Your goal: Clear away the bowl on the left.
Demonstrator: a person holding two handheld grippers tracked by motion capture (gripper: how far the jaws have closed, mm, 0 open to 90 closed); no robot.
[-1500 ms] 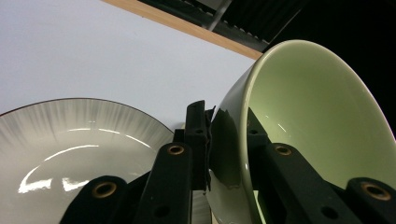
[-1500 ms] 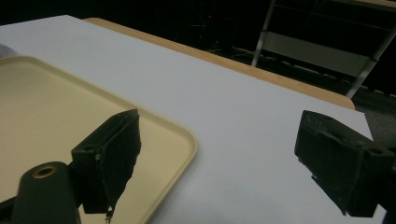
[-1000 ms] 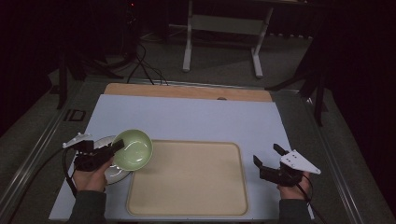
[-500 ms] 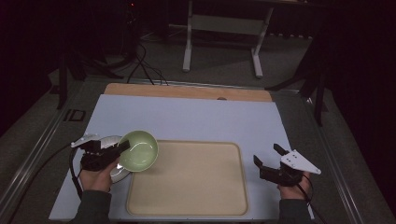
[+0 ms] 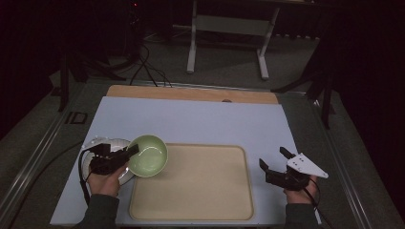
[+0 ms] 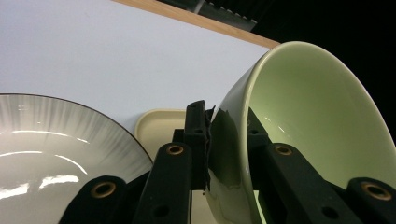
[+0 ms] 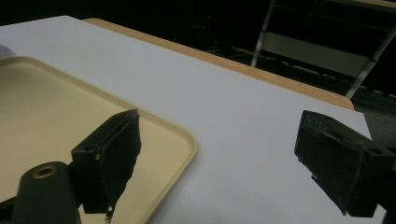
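The left gripper clamps the tilted pale green ceramic bowl's rim above the tray's corner. The right gripper hovers with jaws spread wide

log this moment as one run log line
left gripper: shut on green bowl rim, bowl tilted over plate and tray edge | right gripper: open, idle right of tray

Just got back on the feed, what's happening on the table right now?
The left gripper is shut on the rim of a green bowl, one jaw inside and one outside, holding it tilted at the left edge of the beige tray. A grey-rimmed plate sits just left of the bowl, by the person's left hand. The right gripper is open and holds nothing, at the tray's right side over the white mat.
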